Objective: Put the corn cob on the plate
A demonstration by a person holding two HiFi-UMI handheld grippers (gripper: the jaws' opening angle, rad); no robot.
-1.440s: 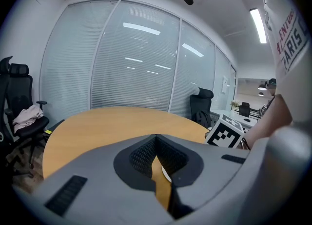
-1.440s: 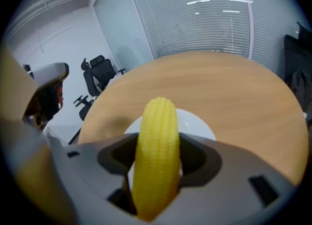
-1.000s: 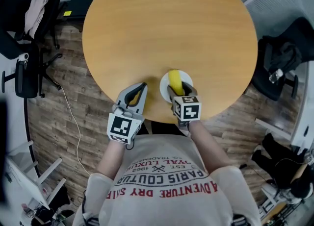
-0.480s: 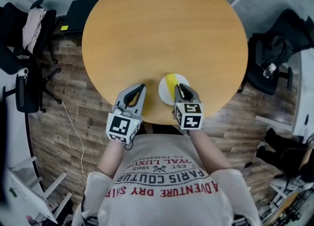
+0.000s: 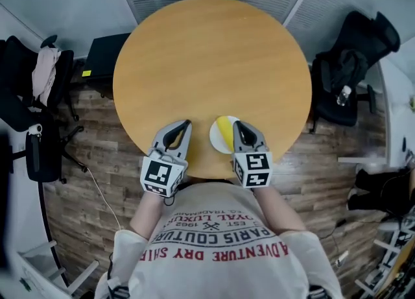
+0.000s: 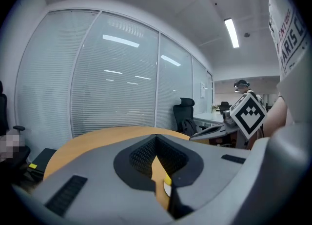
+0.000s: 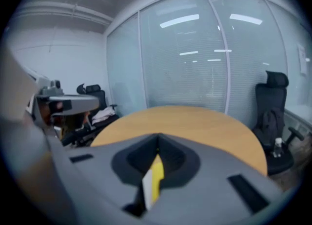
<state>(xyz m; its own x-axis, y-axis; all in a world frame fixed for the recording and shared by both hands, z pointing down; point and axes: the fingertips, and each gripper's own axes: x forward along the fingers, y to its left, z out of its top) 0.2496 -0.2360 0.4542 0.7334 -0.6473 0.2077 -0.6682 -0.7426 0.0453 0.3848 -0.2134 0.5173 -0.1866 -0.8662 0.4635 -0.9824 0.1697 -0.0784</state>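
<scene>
Bright ceiling strips (image 6: 232, 32) light evenly; fisheye edges darken, and the right gripper view is blurred.

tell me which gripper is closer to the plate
The right gripper: its tip overlaps the plate's rim in the head view, while the left gripper sits apart.

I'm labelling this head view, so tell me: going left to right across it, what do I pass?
Office chair draped with clothing → left gripper → plate holding the corn cob → right gripper → black chair.
</scene>
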